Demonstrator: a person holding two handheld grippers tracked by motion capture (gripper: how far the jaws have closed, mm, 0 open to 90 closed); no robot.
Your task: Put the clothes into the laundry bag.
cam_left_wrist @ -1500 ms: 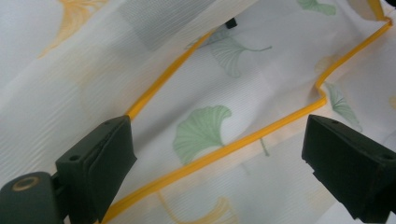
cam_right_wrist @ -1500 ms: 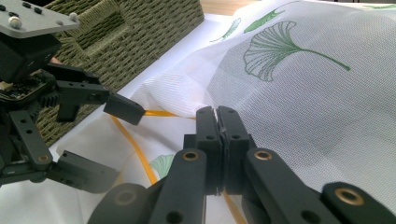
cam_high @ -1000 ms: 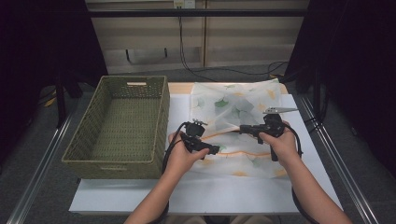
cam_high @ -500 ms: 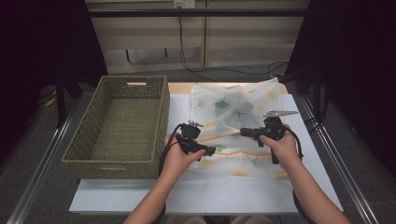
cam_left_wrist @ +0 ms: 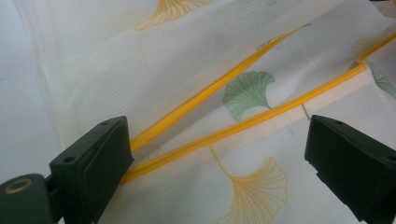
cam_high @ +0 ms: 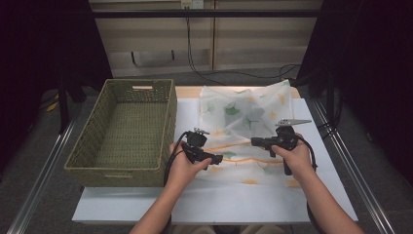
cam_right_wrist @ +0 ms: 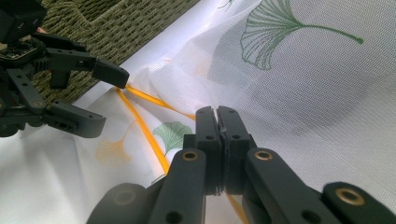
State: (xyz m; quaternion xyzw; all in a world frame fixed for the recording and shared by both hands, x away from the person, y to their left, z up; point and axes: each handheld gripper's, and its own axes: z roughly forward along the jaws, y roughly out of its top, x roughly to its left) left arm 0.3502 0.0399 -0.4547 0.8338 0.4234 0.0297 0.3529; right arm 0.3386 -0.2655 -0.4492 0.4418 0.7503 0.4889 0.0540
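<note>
Seen from above, centre of frame: a white mesh laundry bag [cam_high: 246, 129] printed with green and yellow ginkgo leaves, lying on a white table [cam_high: 214, 204], rumpled toward the top. Just left of it, an empty woven basket [cam_high: 127, 127]. At centre, the left gripper [cam_high: 217, 158], jaws spread wide, hovering over the bag's yellow zipper [cam_left_wrist: 243, 123] near its left edge. To its right, the right gripper [cam_high: 254, 141], jaws pressed together, whether pinching mesh impossible to tell.
</note>
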